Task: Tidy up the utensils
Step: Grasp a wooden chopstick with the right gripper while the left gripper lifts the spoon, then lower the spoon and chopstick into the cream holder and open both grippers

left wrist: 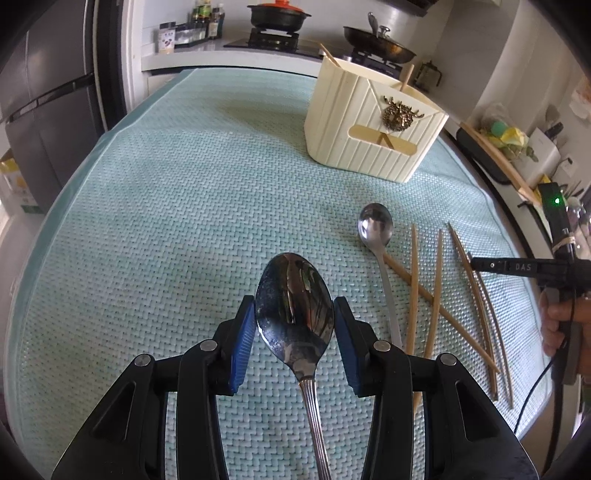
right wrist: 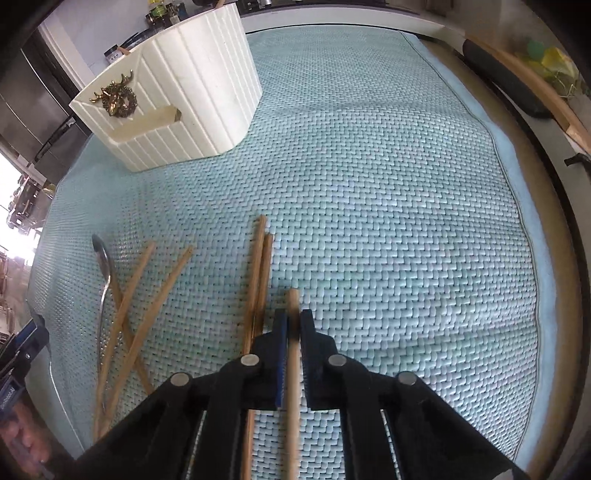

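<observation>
My left gripper [left wrist: 294, 314] has its blue pads on either side of a large steel spoon [left wrist: 293, 295], touching the bowl's edges; the handle runs back under the gripper. My right gripper [right wrist: 293, 328] is shut on a wooden chopstick [right wrist: 293, 354] that points forward. A smaller steel spoon [left wrist: 376, 229] and several loose chopsticks [left wrist: 436, 280] lie on the mat to the right of the left gripper. In the right wrist view those chopsticks [right wrist: 258, 273] and that spoon [right wrist: 101, 266] lie left of the gripper. A cream ribbed utensil holder [left wrist: 369, 122] stands beyond and also shows in the right wrist view [right wrist: 184, 85].
A light green woven mat [left wrist: 184, 203] covers the table. Behind it is a stove with a black pot [left wrist: 277, 18] and a pan [left wrist: 380, 40]. A grey fridge [left wrist: 48, 103] stands at left. The right hand-held gripper [left wrist: 517, 266] shows at the mat's right edge.
</observation>
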Tool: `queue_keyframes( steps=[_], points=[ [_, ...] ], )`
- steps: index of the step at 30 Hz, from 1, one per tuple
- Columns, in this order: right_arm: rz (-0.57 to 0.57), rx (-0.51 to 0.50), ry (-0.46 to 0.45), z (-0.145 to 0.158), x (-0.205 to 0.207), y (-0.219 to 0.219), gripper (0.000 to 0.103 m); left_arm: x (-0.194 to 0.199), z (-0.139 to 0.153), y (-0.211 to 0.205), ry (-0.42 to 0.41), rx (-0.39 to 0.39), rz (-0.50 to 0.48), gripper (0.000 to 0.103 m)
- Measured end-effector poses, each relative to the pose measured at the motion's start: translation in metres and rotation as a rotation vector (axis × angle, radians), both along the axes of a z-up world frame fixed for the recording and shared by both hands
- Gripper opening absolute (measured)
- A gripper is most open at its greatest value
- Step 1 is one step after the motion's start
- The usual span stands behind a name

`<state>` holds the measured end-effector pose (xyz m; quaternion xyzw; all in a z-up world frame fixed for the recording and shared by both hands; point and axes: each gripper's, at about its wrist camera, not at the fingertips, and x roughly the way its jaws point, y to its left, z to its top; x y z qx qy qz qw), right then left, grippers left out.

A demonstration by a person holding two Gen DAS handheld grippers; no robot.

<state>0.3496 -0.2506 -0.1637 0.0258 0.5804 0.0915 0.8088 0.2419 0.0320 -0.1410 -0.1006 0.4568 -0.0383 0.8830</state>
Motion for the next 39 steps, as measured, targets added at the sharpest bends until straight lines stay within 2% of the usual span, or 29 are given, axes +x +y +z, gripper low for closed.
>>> queue_keyframes(
  steps=[5, 12, 16, 20, 28, 39],
  points=[
    [-0.015, 0.062, -0.102, 0.035, -0.021, -0.009, 0.007, -0.008, 0.021, 0.008, -0.037, -0.004, 0.001, 0.042],
    [0.009, 0.079, -0.373, 0.118, -0.081, -0.018, 0.007, -0.017, 0.059, 0.016, -0.107, -0.004, -0.001, 0.042],
    [0.006, 0.091, -0.514, 0.154, -0.11, -0.019, 0.007, -0.021, 0.08, 0.016, -0.143, -0.011, -0.01, 0.042],
    [0.002, 0.087, -0.611, 0.181, -0.118, -0.032, 0.007, -0.023, 0.094, 0.015, -0.176, -0.006, -0.017, 0.042],
    [0.01, 0.068, -0.749, 0.214, -0.142, -0.025, 0.007, -0.026, 0.114, 0.018, -0.21, -0.021, -0.017, 0.042],
    [0.022, 0.085, -0.774, 0.23, -0.142, -0.024, 0.007, -0.022, 0.132, 0.023, -0.229, -0.015, -0.031, 0.042]
  ],
)
